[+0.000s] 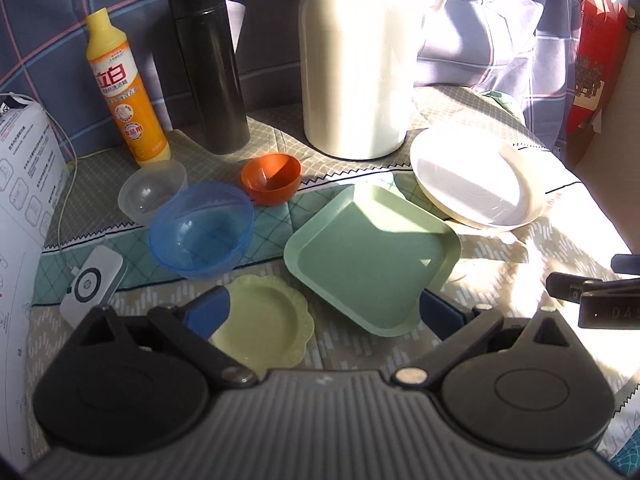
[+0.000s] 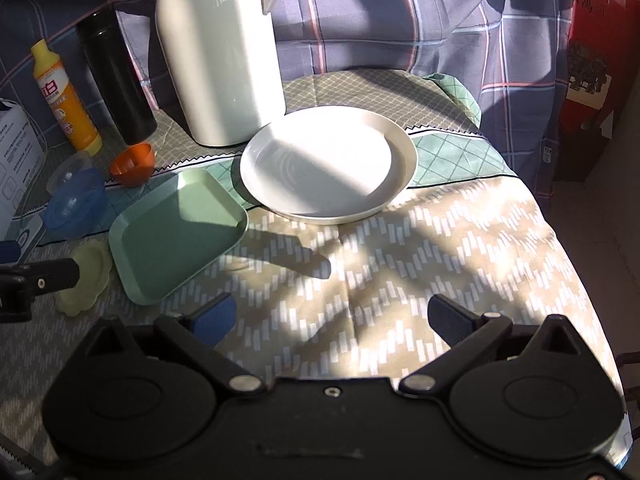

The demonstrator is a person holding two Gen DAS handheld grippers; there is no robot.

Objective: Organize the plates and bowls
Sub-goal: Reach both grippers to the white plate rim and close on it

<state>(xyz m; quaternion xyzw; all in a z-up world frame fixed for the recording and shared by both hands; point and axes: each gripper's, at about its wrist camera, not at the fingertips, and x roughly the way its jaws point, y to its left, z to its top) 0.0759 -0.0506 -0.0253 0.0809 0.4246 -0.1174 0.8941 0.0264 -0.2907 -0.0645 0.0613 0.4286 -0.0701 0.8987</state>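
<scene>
On the patterned cloth lie a green square plate (image 1: 368, 256) (image 2: 176, 236), a white round plate (image 1: 476, 176) (image 2: 328, 160), a small yellow scalloped dish (image 1: 264, 320) (image 2: 86, 276), a blue bowl (image 1: 202, 230) (image 2: 74, 204), a clear bowl (image 1: 154, 190) (image 2: 68, 172) and an orange bowl (image 1: 272, 178) (image 2: 134, 164). My left gripper (image 1: 324, 312) stands open just above the yellow dish and the green plate's near corner, holding nothing. Over bare cloth, in front of the white plate, my right gripper (image 2: 330, 314) is open and empty.
At the back stand a large white jug (image 1: 360, 56) (image 2: 218, 48), a black flask (image 1: 208, 68) (image 2: 116, 76) and a yellow detergent bottle (image 1: 124, 88) (image 2: 64, 96). A white box (image 1: 24, 184) and a small white device (image 1: 94, 280) lie left. The cloth's edge drops off at right (image 2: 580, 264).
</scene>
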